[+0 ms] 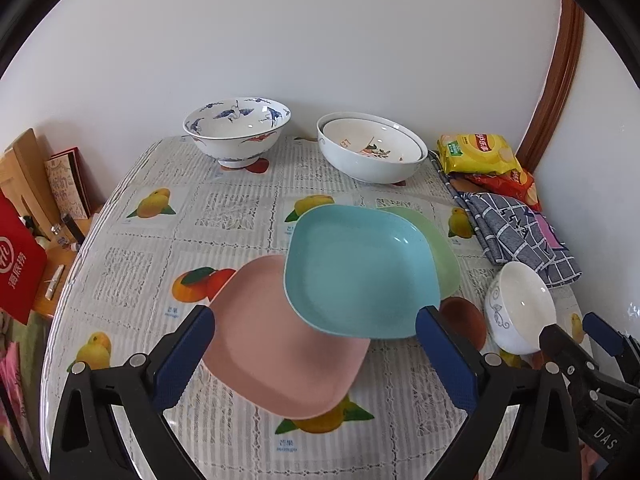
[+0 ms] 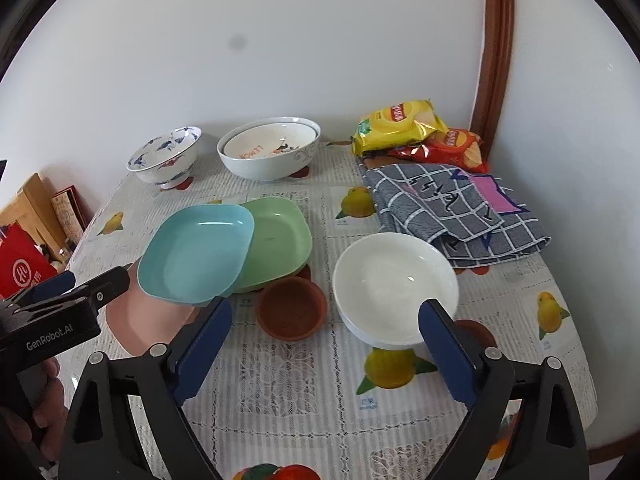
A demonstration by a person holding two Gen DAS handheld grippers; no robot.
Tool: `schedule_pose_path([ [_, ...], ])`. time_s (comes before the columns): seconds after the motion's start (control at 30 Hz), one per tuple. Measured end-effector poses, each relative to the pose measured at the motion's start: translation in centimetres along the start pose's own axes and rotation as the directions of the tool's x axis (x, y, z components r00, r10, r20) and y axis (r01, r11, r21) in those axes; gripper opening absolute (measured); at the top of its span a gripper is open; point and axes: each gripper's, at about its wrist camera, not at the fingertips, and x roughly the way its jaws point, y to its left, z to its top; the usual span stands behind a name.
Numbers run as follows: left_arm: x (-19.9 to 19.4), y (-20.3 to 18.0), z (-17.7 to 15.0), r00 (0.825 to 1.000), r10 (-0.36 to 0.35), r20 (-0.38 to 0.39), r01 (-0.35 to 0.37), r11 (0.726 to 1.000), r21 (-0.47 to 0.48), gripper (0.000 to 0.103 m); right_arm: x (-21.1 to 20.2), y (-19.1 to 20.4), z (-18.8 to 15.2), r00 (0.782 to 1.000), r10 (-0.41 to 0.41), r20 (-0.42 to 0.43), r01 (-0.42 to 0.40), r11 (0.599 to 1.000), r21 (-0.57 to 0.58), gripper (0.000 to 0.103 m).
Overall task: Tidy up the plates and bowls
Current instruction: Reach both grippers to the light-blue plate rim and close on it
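Both grippers, left [image 1: 316, 326] and right [image 2: 326, 316], are being held released near the table's front edge, where the white bowl [image 2: 394, 286] is best gripped by its rim.

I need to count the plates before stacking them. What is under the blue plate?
The blue plate overlaps a green plate on one side and a pink plate on the other. Anything under its middle is hidden.
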Motion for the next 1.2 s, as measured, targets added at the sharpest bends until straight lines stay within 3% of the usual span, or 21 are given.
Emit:
schedule_pose_path([
  [0.33,5.3,1.8,2.5,0.999,-0.009,-0.052,0.007,0.999,-0.041,0.083,5.3,4.0,1.5,0.996,0.067,-0.065,-0.068,0.998,-0.016,0.069],
  [0.4,6.3,2.0,2.9,0.998,-0.017,-0.064,0.014,0.999,-0.044,0.078,6.4,4.3,1.9,0.994,0.077,-0.083,-0.078,0.997,-0.006,0.061],
  [0.67,9.6,2.1,4.3,0.996,-0.048,-0.080,0.043,0.998,-0.054,0.062,9.7,4.8,3.1,0.991,0.080,-0.112,-0.078,0.997,0.017,0.053],
  [1.0,12.0,1.5,5.0,0.993,-0.067,-0.095,0.063,0.997,-0.038,0.052,12.1,5.3,4.0,0.985,0.107,-0.133,-0.105,0.994,0.021,0.053],
  [1.07,12.4,1.5,5.0,0.992,-0.070,-0.102,0.066,0.997,-0.040,0.046,12.7,5.8,4.0,0.984,0.106,-0.142,-0.105,0.994,0.010,0.053],
  [1.2,12.9,1.4,4.8,0.991,-0.073,-0.113,0.069,0.997,-0.034,0.038,14.0,6.3,3.9,0.980,0.112,-0.166,-0.112,0.994,0.007,0.044],
])
